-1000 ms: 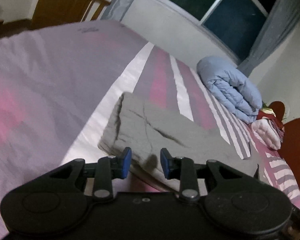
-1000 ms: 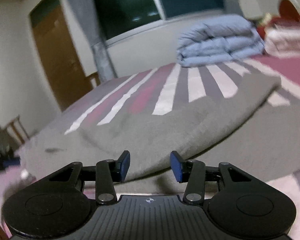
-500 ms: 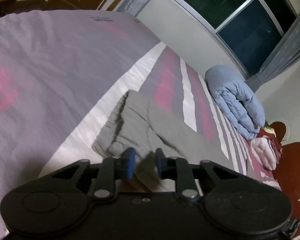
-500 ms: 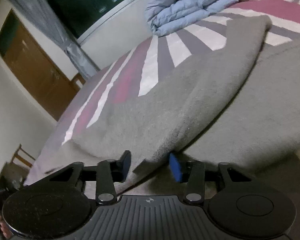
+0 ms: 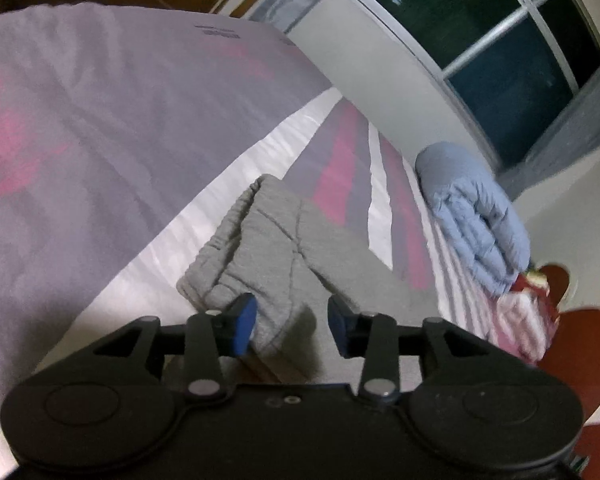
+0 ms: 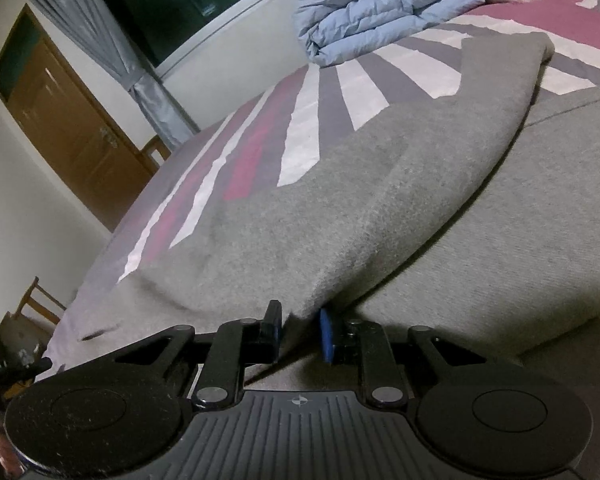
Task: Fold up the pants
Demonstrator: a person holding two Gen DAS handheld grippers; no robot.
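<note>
- Left wrist view: the left claw point(image 5: 292, 326) points down at the near end of the grey pants point(image 5: 284, 236), which lie folded on the striped bed cover point(image 5: 100, 128).
- Its jaws have just been opening and now stand spread; a bunched corner of the pants sits between them, close against the left blue pad point(image 5: 246, 322), while the other pad stands clear of the cloth.
- The pants run away from this claw toward the far side of the bed, their ribbed waistband end bunched at the left.
- A folded blue duvet point(image 5: 476, 216) rests further along the bed below the dark window point(image 5: 500, 40), with pink and white bedding beside it at the right edge.
- Right wrist view: the right claw point(image 6: 300, 330) is closed to a narrow gap and pinches an edge of the upper layer of the pants point(image 6: 340, 208).
- That edge is raised off the lower layer, so the top layer makes a sloping sheet with a shadowed gap beneath it on the right.
- The lower layer of the pants lies flat on the bed to the right of the claw.
- Beyond the cloth are the same blue duvet point(image 6: 384, 8), a grey curtain point(image 6: 112, 40) and a brown door point(image 6: 72, 120).
</note>
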